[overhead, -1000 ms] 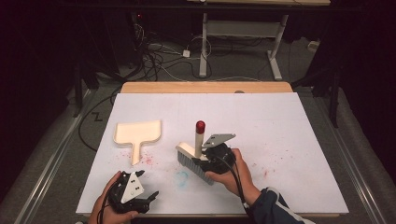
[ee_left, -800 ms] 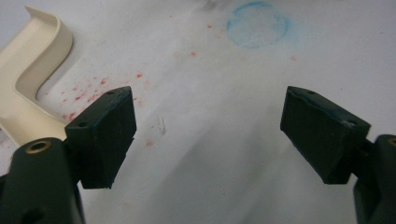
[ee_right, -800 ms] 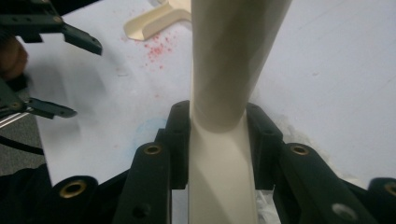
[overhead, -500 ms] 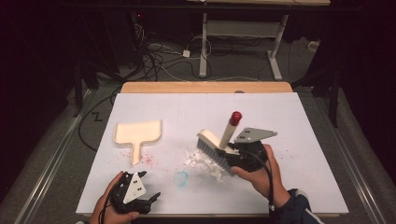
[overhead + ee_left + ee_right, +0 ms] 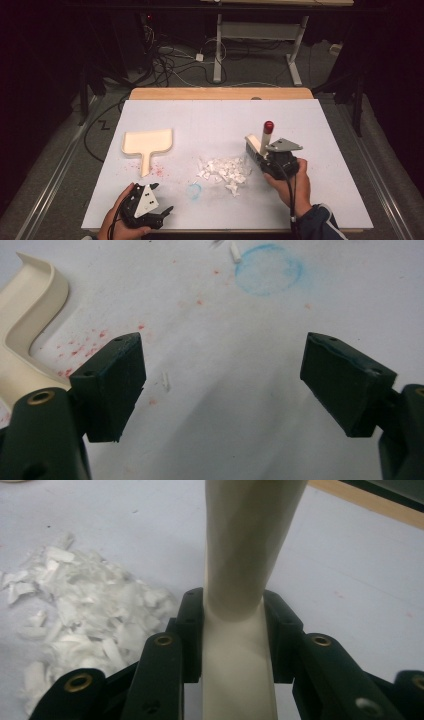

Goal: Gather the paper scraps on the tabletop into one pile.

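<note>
Right gripper (image 5: 260,156) upright-ish, gripping brush (image 5: 263,137).

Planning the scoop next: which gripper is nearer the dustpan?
Left. The left gripper sits open just below the dustpan handle; the right gripper, holding the brush, is beyond the paper scraps.

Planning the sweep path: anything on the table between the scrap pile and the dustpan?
Nothing visible. Between the paper scraps and the dustpan lies bare table, with only red specks and a blue chalk ring marked nearer the person.
</note>
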Action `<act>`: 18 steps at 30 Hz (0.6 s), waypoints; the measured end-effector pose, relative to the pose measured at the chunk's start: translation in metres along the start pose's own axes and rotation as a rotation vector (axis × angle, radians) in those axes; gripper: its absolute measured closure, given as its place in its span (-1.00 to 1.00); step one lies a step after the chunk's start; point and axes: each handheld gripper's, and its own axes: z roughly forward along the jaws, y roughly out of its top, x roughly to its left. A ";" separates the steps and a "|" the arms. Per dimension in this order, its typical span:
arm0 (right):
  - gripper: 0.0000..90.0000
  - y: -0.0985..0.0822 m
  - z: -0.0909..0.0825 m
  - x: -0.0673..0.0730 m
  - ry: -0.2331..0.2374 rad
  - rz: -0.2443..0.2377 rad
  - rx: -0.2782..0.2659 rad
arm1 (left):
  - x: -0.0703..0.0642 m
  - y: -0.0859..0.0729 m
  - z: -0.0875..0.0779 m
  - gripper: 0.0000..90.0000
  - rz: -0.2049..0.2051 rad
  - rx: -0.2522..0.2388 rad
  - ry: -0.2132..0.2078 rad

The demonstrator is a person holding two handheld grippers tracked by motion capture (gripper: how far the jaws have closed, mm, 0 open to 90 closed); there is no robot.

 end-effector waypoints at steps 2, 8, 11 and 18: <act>0.52 0.004 0.004 0.012 -0.018 -0.022 0.004 | 0.000 0.000 0.000 -0.61 0.001 -0.002 -0.001; 0.51 0.009 0.014 0.044 -0.020 -0.027 -0.007 | 0.000 -0.001 -0.002 -0.61 -0.002 -0.010 -0.004; 0.51 0.015 0.017 0.059 0.000 -0.029 -0.011 | 0.000 -0.001 -0.002 -0.61 -0.005 -0.016 -0.006; 0.51 0.033 0.026 0.087 0.078 -0.009 -0.032 | 0.001 0.000 -0.002 -0.61 -0.005 -0.018 -0.011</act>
